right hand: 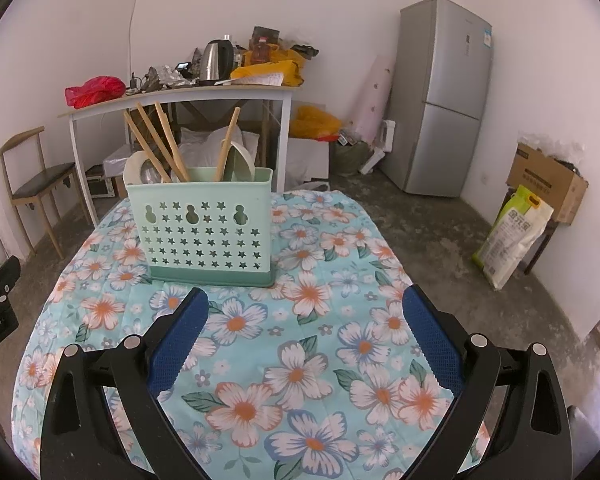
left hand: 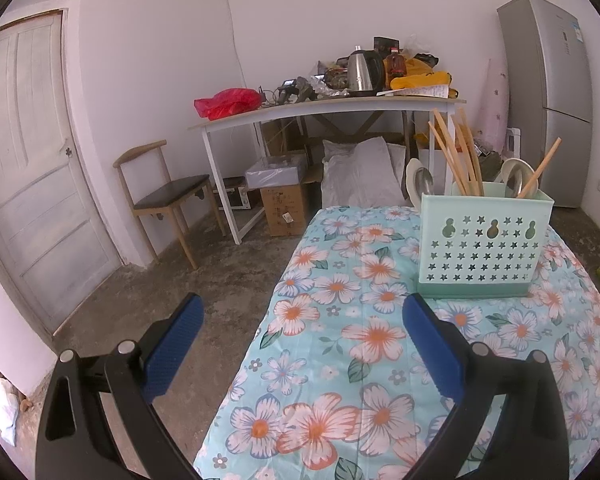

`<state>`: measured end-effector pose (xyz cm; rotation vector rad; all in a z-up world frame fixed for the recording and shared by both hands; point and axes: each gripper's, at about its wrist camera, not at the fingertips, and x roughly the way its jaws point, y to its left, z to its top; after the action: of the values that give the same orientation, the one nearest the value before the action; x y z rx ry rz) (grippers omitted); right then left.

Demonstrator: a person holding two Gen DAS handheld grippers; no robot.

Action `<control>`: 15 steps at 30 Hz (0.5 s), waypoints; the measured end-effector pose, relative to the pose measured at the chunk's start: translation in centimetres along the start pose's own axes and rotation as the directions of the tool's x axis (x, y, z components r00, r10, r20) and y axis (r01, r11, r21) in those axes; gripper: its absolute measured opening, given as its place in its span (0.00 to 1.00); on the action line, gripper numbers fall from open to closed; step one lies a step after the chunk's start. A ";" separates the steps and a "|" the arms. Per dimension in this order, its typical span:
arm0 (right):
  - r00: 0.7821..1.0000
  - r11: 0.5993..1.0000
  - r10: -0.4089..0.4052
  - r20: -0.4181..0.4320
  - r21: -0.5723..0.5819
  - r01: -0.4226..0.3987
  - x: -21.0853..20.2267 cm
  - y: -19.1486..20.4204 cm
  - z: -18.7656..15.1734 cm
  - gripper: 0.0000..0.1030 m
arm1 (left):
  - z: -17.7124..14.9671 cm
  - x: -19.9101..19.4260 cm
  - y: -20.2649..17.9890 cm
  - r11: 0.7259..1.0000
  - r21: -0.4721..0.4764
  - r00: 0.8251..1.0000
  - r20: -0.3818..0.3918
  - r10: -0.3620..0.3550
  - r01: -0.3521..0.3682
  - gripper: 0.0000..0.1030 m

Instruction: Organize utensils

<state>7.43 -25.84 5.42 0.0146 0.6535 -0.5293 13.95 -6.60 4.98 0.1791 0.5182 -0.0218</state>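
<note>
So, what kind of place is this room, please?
Probably a plain home room used as kitchen and storage: a tall fridge in the corner, a kettle on a cluttered side table, and a utensil holder on the flowered tablecloth.

Both wrist views face the utensil caddy from nearby, left and right.

You can't see the lower parts of the chopsticks and spoons: the caddy wall hides them. The fridge label is too small to read, and the frame edge cuts off the door.
</note>
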 end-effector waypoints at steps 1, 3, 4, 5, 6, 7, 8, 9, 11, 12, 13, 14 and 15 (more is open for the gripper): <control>1.000 1.000 0.000 0.000 0.000 0.000 0.0 0.0 0.0 0.91 | 0.0 0.0 0.0 1.000 -0.001 1.000 0.000 0.001 -0.001 0.95; 1.000 1.000 0.000 0.000 -0.001 0.000 0.0 0.0 0.0 0.91 | 0.0 0.0 0.0 1.000 -0.001 1.000 -0.001 -0.001 0.001 0.95; 1.000 1.000 0.001 0.000 -0.001 -0.001 0.0 0.0 0.0 0.91 | 0.0 0.0 0.0 1.000 0.000 1.000 -0.001 0.000 0.000 0.95; 1.000 1.000 0.000 0.000 -0.002 0.000 0.0 0.0 0.0 0.91 | 0.0 0.0 0.0 1.000 0.000 1.000 0.000 0.001 -0.001 0.95; 1.000 1.000 -0.001 0.000 -0.002 0.001 0.0 0.0 0.0 0.91 | 0.0 0.0 0.0 1.000 0.000 1.000 0.001 -0.001 0.001 0.95; 1.000 1.000 0.000 0.000 -0.001 0.000 0.0 0.0 0.0 0.91 | 0.0 0.0 0.0 1.000 -0.001 1.000 0.002 0.000 0.000 0.95; 1.000 1.000 0.000 0.000 -0.001 0.000 0.0 0.0 0.0 0.91 | 0.0 0.0 0.0 1.000 -0.001 1.000 0.001 0.000 0.000 0.95; 1.000 1.000 0.001 -0.001 0.000 -0.001 0.0 0.0 0.0 0.91 | 0.0 0.0 -0.1 1.000 -0.001 1.000 0.000 -0.001 0.001 0.95; 1.000 1.000 0.000 0.000 -0.001 0.000 0.0 0.0 0.0 0.91 | 0.0 0.0 0.0 1.000 -0.002 1.000 0.000 -0.001 0.001 0.95; 1.000 1.000 0.001 0.001 -0.002 -0.001 0.0 0.0 0.0 0.91 | 0.0 0.0 0.0 1.000 -0.001 1.000 0.000 -0.001 0.001 0.95; 1.000 1.000 0.002 0.000 -0.002 -0.002 0.0 0.0 0.0 0.91 | 0.0 0.0 0.0 1.000 -0.001 1.000 0.000 0.000 0.000 0.95; 1.000 1.000 0.003 0.000 -0.003 -0.003 0.0 0.0 0.0 0.91 | 0.1 0.0 0.0 1.000 -0.001 1.000 -0.001 0.000 0.000 0.95; 1.000 1.000 0.001 0.001 -0.002 -0.001 0.0 0.0 0.0 0.91 | 0.1 0.0 0.0 1.000 -0.001 1.000 -0.001 0.000 0.000 0.95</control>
<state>7.42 -25.82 5.45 0.0130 0.6532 -0.5275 13.96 -6.59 5.05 0.1784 0.5187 -0.0219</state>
